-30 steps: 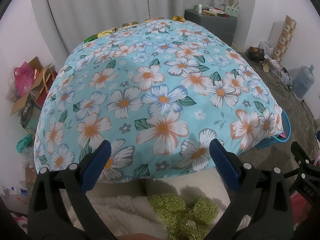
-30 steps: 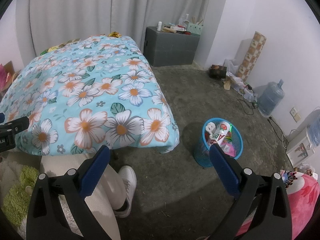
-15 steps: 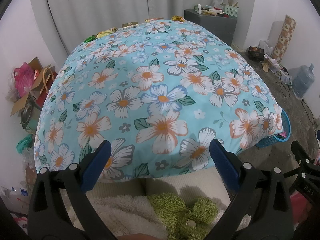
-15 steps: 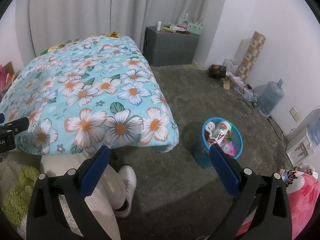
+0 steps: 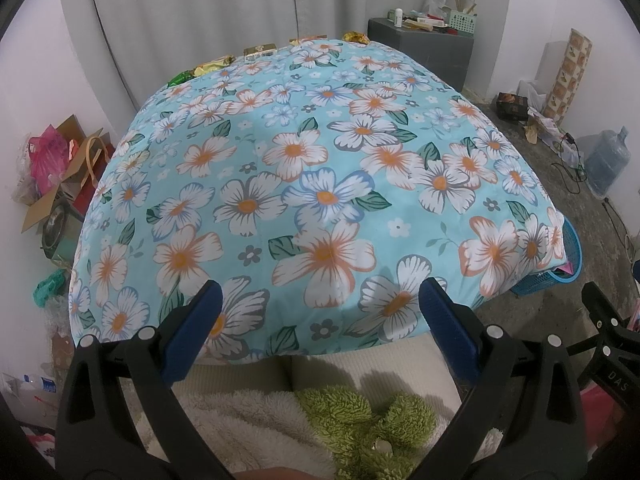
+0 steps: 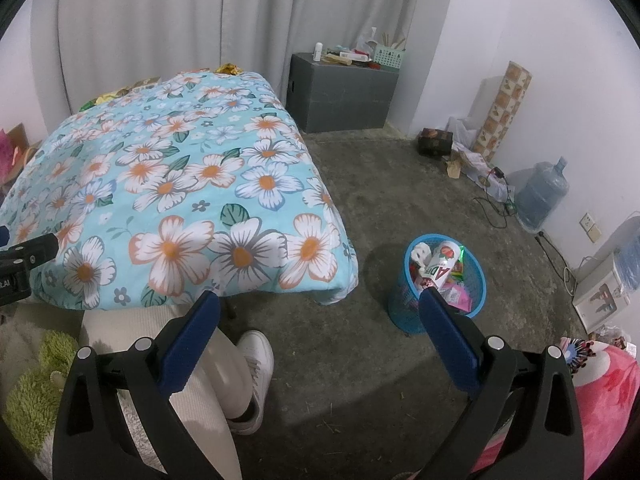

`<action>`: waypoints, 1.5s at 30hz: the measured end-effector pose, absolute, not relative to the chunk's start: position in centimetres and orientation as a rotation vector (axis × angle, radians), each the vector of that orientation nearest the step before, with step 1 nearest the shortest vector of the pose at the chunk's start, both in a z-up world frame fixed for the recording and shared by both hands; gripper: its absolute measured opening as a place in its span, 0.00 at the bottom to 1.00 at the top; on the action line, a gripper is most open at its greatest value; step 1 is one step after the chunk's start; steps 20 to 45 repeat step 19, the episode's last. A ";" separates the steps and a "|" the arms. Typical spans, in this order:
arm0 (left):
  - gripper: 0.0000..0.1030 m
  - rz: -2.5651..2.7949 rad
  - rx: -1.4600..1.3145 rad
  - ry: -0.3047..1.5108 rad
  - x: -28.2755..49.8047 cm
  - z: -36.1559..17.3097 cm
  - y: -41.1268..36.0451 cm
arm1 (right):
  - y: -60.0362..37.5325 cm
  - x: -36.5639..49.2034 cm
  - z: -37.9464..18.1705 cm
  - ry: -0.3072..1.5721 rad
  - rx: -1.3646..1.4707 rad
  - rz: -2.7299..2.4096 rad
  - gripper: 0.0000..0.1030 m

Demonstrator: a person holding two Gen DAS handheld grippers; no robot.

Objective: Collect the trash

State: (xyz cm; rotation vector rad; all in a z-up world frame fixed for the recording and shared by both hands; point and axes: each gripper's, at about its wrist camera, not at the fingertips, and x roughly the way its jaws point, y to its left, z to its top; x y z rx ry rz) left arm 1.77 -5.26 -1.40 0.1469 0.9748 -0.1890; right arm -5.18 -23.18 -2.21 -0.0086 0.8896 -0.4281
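My jaws stand wide on both the left gripper (image 5: pixel 318 304) and right gripper (image 6: pixel 320 316), holding nothing. Wrappers (image 5: pixel 212 67) line the far edge of the floral cover (image 5: pixel 320 168). The blue basket (image 6: pixel 474 300) on bare floor (image 6: pixel 400 184) holds a cup (image 6: pixel 440 264) lettered "AD".

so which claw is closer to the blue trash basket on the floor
Right. The right claw hangs over the floor with the blue trash basket just past its right fingertip. The left claw sits at the table's near edge, the basket off to its right.
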 end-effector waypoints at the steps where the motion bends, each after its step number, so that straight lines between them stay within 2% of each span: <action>1: 0.92 -0.189 0.147 0.975 1.8 -1.4 -5.3 | -23.2 -5.2 -2.2 0.889 -0.007 -0.427 0.94; 45: 0.92 -0.188 0.147 0.976 1.7 -1.3 -5.3 | -23.1 -5.2 -2.2 0.889 -0.007 -0.429 0.94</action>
